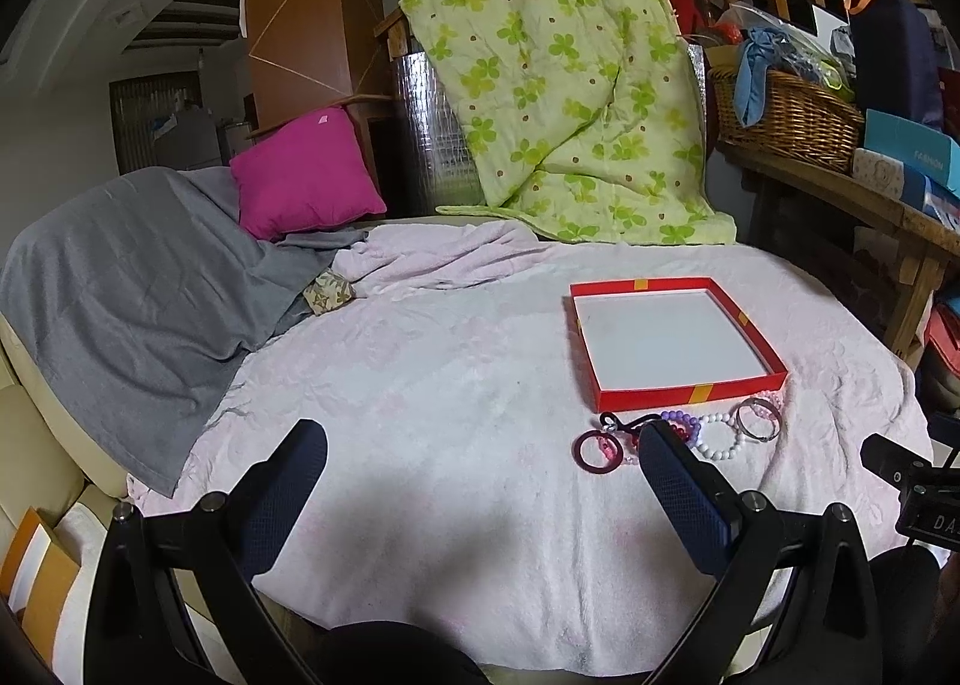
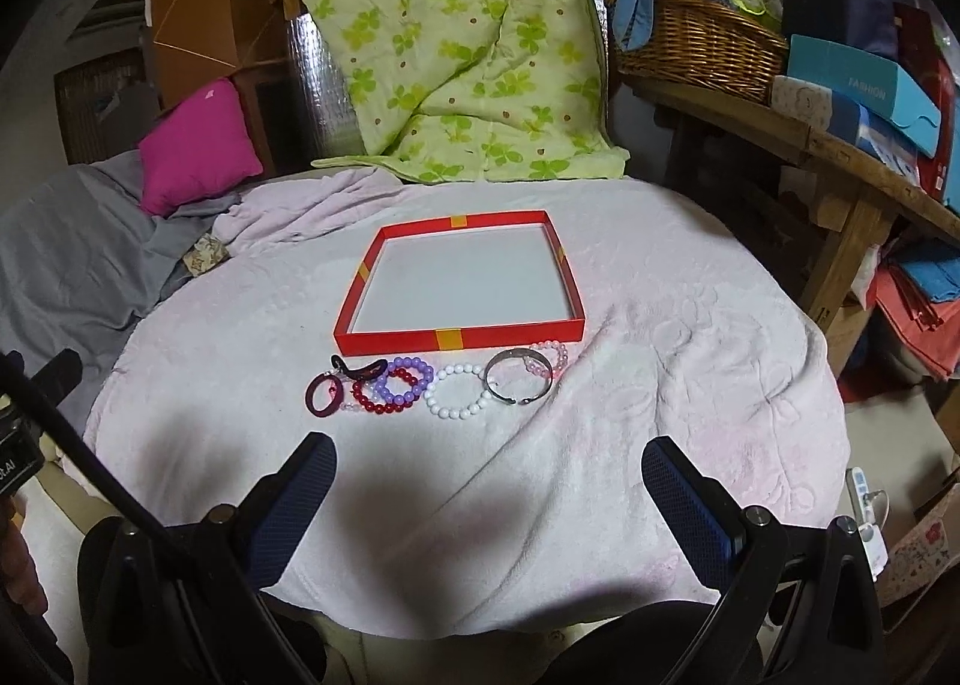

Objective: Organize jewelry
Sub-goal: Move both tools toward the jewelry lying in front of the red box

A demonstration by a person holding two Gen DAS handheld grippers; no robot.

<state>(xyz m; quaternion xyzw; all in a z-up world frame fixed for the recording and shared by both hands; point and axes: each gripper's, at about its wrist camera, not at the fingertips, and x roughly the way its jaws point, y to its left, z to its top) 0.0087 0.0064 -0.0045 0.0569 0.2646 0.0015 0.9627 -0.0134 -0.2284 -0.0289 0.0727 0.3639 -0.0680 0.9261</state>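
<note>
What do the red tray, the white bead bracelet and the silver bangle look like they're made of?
Red tray: likely cardboard, matte red walls with gold patches, thin straight folded edges, plain white floor.
White bead bracelet: round opaque glossy beads, probably plastic or glass; cannot tell which.
Silver bangle: looks like polished metal, a thin shiny grey open cuff with a gap at the front.

A shallow red tray (image 2: 459, 338) with a white floor lies flat and open. Along its near wall runs a row of bracelets: a dark red bangle (image 2: 323, 395), red beads (image 2: 375, 398), purple beads (image 2: 407, 382) (overlapping the red), white beads (image 2: 459, 392), a silver cuff (image 2: 518, 376) and pink beads (image 2: 555, 356) nearest the tray's right corner.
</note>
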